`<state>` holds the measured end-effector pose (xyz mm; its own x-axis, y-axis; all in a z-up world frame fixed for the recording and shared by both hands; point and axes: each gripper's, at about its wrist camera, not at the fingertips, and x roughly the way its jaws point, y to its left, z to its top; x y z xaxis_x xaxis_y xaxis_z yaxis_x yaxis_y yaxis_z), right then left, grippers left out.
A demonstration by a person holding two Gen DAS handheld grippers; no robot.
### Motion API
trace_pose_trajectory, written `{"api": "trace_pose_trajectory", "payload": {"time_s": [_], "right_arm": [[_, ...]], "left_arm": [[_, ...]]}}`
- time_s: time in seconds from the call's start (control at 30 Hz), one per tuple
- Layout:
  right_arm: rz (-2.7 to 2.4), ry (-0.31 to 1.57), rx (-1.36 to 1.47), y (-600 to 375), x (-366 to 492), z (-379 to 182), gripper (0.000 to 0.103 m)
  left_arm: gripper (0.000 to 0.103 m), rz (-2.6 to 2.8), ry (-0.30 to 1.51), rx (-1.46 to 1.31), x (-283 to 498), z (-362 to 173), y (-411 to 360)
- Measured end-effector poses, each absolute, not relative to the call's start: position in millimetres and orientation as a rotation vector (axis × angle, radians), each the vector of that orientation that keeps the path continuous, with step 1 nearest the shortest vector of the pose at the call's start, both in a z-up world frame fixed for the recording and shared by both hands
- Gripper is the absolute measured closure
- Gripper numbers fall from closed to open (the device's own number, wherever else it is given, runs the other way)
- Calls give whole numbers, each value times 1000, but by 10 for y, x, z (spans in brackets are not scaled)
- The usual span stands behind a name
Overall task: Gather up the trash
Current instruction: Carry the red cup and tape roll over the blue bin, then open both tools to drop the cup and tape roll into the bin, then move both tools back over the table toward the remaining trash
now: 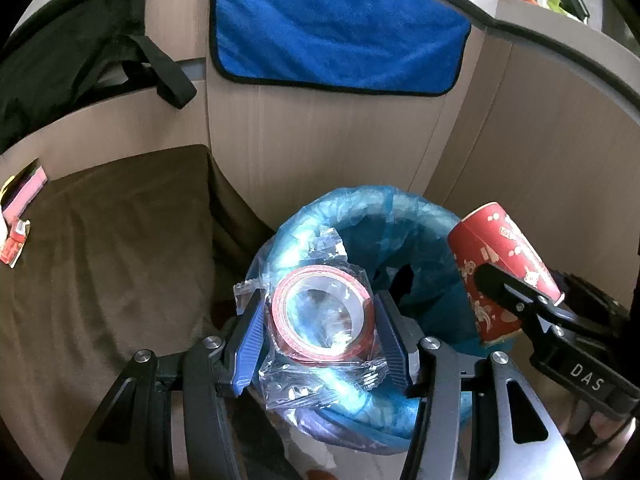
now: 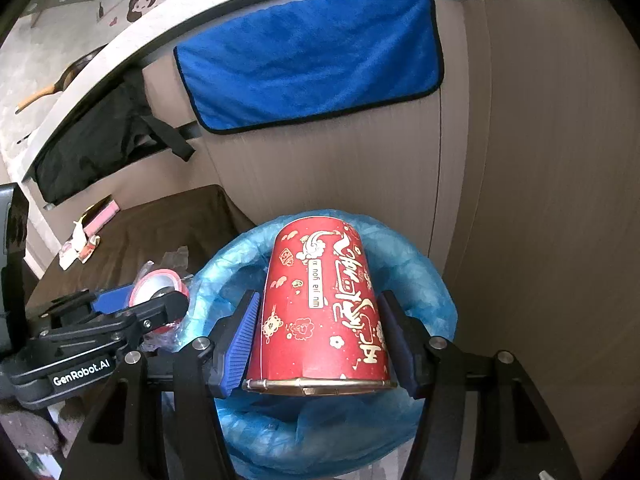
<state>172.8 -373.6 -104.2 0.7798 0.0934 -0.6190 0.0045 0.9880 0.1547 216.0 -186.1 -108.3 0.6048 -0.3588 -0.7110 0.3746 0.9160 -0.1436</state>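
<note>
the left gripper [image 1: 320, 330] pinches a roll of red tape [image 1: 323, 314] sealed in a clear plastic wrapper, its blue pads pressed against the roll's two sides so the crinkly film cannot slip out. it holds the roll over the near-left rim of the bin, lined with a blue plastic bag [image 1: 360, 216], which looks like the spot to let it drop from. the right gripper [image 2: 320, 338] clamps a red paper cup [image 2: 322, 304] with gold print across its body, mouth towards the camera and base pointing away, directly above the bin's open mouth [image 2: 328, 432]; gripped at its widest part, the thin wall is less likely to crush. both pieces of trash seem ready for release. left of the bin lies a brown cloth surface [image 1: 112, 260] with small wrappers [image 1: 18, 216] at its far edge, probably next to collect. behind hangs a blue towel [image 1: 340, 28] on a beige panel.
</note>
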Motion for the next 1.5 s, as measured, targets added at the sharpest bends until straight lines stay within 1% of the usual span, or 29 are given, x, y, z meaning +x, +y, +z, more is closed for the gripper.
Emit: {"api": "trace_pose_trajectory", "payload": {"time_s": [0.37, 0.77, 1.0, 1.07, 1.13, 1.27, 1.33, 1.5], "right_arm": [[42, 686, 172, -3785, 1777, -1131, 46], [41, 674, 212, -3842, 1804, -1141, 46], [45, 681, 212, -3832, 1807, -1152, 45], [43, 680, 214, -3830, 1805, -1152, 42], [34, 678, 222, -3836, 1799, -1152, 42], [24, 683, 234, -3840, 1806, -1179, 42], [20, 684, 234, -3844, 1801, -1186, 42], [14, 680, 232, -3859, 1782, -1191, 42]], "left_arm": [[49, -425, 804, 38, 2179, -1106, -1897], [49, -435, 747, 32, 2199, -1055, -1890], [49, -445, 751, 33, 2192, -1092, -1883], [46, -465, 750, 25, 2201, -1093, -1881], [33, -486, 762, 20, 2223, -1110, -1884], [24, -495, 768, 7, 2238, -1118, -1879], [17, -491, 763, 12, 2237, -1115, -1886], [16, -477, 753, 24, 2231, -1100, -1881]]}}
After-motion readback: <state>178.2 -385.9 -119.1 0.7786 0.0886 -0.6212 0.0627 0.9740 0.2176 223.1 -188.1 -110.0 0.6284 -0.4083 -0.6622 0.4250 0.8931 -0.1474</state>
